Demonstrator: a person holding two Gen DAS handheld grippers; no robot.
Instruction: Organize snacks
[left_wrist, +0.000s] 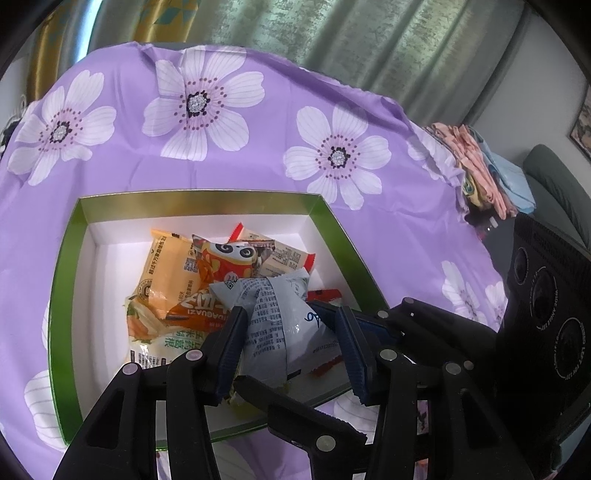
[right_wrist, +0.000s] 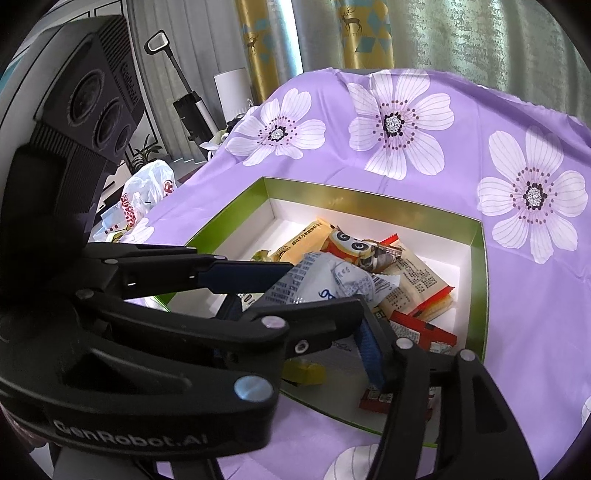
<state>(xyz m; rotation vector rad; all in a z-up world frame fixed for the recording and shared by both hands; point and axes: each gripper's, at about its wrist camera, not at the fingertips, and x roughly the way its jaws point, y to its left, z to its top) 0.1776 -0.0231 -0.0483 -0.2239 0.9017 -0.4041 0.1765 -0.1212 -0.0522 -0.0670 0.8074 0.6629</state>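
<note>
A green-rimmed white box (left_wrist: 66, 258) sits on the purple flowered cloth and holds several snack packets. My left gripper (left_wrist: 291, 325) reaches into the box with its blue-padded jaws on both sides of a grey-white packet (left_wrist: 277, 325). In the right wrist view the same packet (right_wrist: 317, 284) sits between the left gripper's jaws above the box (right_wrist: 480, 266). An orange packet (left_wrist: 170, 269) and a red panda-face packet (left_wrist: 225, 258) lie behind it. My right gripper (right_wrist: 365, 332) hovers over the box's near edge, its jaws apart; red packets (right_wrist: 424, 328) lie below it.
A yellow wrapped sweet (right_wrist: 306, 373) lies in the box's near corner. Folded cloths (left_wrist: 480, 170) are piled at the table's right end. A white plastic bag (right_wrist: 147, 192) and an upright vacuum (right_wrist: 188, 99) stand on the floor beyond the table's left side.
</note>
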